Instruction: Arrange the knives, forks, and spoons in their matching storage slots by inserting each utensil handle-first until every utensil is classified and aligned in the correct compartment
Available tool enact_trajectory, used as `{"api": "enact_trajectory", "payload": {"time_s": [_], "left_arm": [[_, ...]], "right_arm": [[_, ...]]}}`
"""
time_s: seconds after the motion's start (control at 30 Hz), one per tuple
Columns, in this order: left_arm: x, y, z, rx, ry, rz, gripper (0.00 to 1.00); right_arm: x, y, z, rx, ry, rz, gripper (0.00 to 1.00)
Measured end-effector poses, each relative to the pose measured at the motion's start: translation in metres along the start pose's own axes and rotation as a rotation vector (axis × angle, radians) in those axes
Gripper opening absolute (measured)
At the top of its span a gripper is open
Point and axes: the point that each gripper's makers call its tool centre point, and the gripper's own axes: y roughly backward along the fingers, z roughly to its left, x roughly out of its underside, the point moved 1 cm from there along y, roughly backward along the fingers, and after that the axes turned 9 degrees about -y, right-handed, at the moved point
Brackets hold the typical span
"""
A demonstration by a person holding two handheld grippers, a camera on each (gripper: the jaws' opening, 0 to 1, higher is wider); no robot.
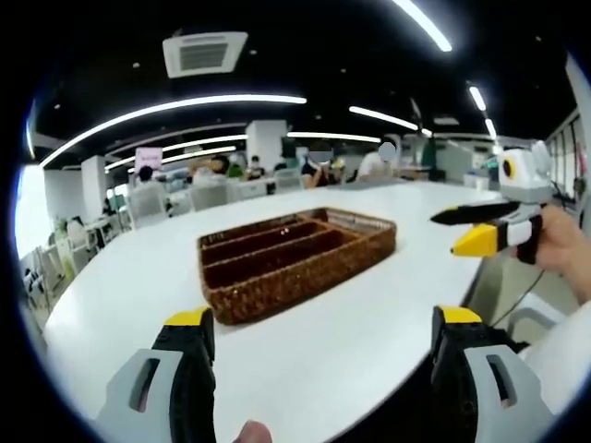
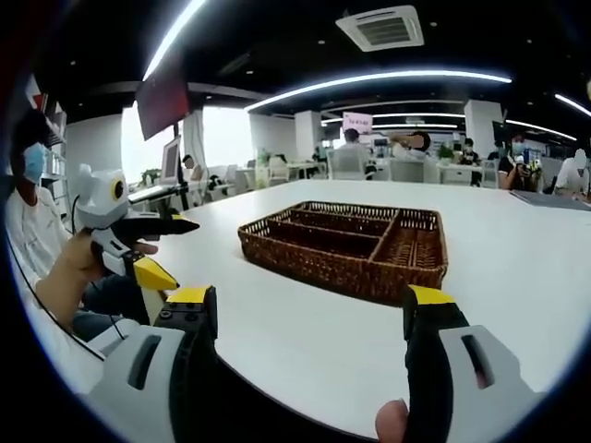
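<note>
I'm seeing the wicker tray [image 1: 294, 261] sitting on the white bench [image 1: 120, 295], roughly centre in the left gripper view. It has long slots running lengthwise plus a cross slot at one end. In the right gripper view the tray [image 2: 349, 242] is sitting ahead of the jaws, on the bench [image 2: 517, 268]. I can't make out any utensils in the slots from these angles.

Left gripper [image 1: 323, 323] is hanging above the near bench edge, jaws spread wide, yellow tips well apart, gripping nothing. It's also showing at the left of the right gripper view [image 2: 162, 247], held in a hand [image 2: 65, 272], off the bench edge and apart from the tray.

Right gripper [image 2: 309, 303] is likewise standing wide with nothing between the jaws, pointing at the tray from short of it. In the left gripper view it's coming in from the right [image 1: 466, 231], off the far bench corner, jaws parted, clear of the tray.

Office desks, chairs and seated people are sitting in the background under strip lights.
</note>
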Motion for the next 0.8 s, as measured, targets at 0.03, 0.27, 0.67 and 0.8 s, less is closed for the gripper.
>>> {"api": "enact_trajectory", "payload": {"time_s": [0.03, 0.27, 0.67, 0.8], "left_arm": [[-0.0014, 0.0006, 0.0006, -0.003, -0.001, -0.005, 0.98], [-0.0035, 0.0001, -0.0021, -0.001, -0.008, -0.005, 0.98], [-0.0075, 0.0059, 0.0005, -0.011, -0.018, -0.010, 0.98], [-0.0051, 0.0050, -0.0018, -0.007, -0.020, -0.002, 0.98]], "right_arm": [[0.0006, -0.0002, 0.0008, -0.002, 0.004, 0.004, 0.86], [-0.0009, 0.0021, -0.0026, 0.003, 0.003, -0.004, 0.86], [-0.0029, 0.0042, -0.0017, 0.007, 0.001, -0.012, 0.88], [-0.0026, 0.0040, -0.0018, 0.005, -0.004, -0.014, 0.88]]}}
